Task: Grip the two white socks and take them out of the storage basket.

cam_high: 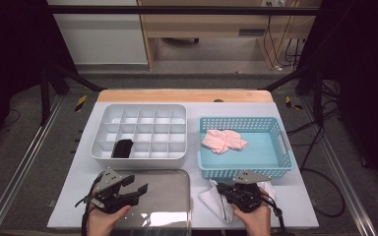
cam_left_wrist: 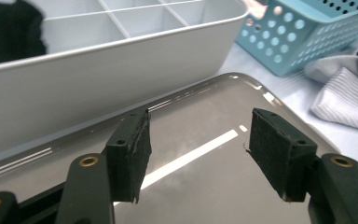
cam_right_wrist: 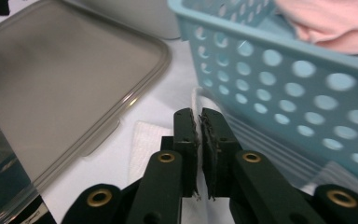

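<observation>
The right gripper point(cam_right_wrist: 199, 122) has its black padded jaws pressed together on a thin edge of the white cloth point(cam_high: 216, 199), a soft, finely striped fabric lying crumpled on the table just in front of the blue basket point(cam_high: 275, 169). The left gripper point(cam_left_wrist: 198, 140) has its jaws spread wide with nothing between them, hovering over the smooth, glossy grey lid point(cam_left_wrist: 205, 186), a flat rounded rectangle that throws back a streak of light. Behind the lid stands the white plastic organizer tray point(cam_high: 138, 160), split into small square compartments, with a dark folded item point(cam_high: 122, 148) tucked in one near cell. The perforated basket holds a rumpled pink cloth point(cam_high: 224, 140).
</observation>
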{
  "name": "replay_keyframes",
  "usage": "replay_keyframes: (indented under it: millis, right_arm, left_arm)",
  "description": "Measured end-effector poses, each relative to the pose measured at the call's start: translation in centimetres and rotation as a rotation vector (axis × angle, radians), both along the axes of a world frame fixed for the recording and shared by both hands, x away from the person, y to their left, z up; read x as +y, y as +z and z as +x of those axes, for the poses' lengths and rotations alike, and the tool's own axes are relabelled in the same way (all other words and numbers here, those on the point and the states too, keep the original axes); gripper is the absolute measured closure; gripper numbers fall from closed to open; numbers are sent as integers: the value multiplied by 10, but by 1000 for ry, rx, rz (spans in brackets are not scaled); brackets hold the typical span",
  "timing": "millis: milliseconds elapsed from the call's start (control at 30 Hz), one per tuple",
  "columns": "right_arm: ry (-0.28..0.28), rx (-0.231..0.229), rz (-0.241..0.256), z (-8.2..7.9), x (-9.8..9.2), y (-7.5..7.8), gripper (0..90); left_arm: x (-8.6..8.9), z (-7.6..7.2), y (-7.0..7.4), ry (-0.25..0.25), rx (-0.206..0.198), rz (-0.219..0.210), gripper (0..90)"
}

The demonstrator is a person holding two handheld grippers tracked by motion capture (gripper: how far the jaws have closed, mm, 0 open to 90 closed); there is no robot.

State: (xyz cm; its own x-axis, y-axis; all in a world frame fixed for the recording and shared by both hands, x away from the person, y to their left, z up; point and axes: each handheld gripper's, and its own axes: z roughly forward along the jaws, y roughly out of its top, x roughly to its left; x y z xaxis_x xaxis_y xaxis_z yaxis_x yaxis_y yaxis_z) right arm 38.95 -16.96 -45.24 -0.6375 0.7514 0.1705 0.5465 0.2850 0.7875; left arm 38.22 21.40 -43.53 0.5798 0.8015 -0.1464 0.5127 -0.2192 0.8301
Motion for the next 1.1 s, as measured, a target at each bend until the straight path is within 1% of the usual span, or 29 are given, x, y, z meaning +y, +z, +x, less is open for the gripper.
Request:
replay_keyframes:
  millis: [33, 100, 133, 267, 333, 400, 533, 600, 667, 700, 833, 967, 1100]
  right_arm:
    - [-8, -5, 4, 0, -2, 1, 857]
    - [-33, -1, 25, 1, -8, 2, 861]
    - [-38, 0, 28, 1, -10, 3, 861]
    - [-78, -19, 31, 1, -19, 6, 856]
    - [-98, -27, 27, 1, -22, 6, 856]
    - [-115, -25, 22, 3, -26, 3, 858]
    - [-159, 0, 32, 7, -34, -3, 862]
    - [-170, -2, 21, 8, -35, -5, 862]
    - [-174, -2, 18, 9, -35, -7, 862]
    - [-173, -15, 12, 9, -36, -7, 862]
    - [-178, -17, -9, 8, -35, -8, 856]
    - [-177, -5, -8, 9, -35, -10, 851]
    - [-174, -10, -8, 9, -35, -9, 849]
  left_arm:
    - [-4, 0, 1, -9, 0, 1, 375]
    - [-12, 1, 4, -30, -4, 2, 378]
    - [-17, 1, 5, -42, -7, 8, 378]
    - [-38, 5, 8, -90, -6, 12, 378]
    - [-48, 7, 9, -115, 4, 18, 379]
    - [-59, 9, 8, -132, 13, 20, 386]
    - [-81, 13, 6, -169, 21, 45, 400]
    - [-92, 13, 4, -185, 23, 61, 413]
    - [-103, 15, 2, -199, 33, 70, 428]
    - [-108, 15, 0, -203, 40, 72, 440]
    - [-125, 17, -10, -237, 57, 80, 485]
    - [-139, 17, -18, -259, 65, 87, 527]
    - [-151, 18, -25, -282, 86, 105, 553]
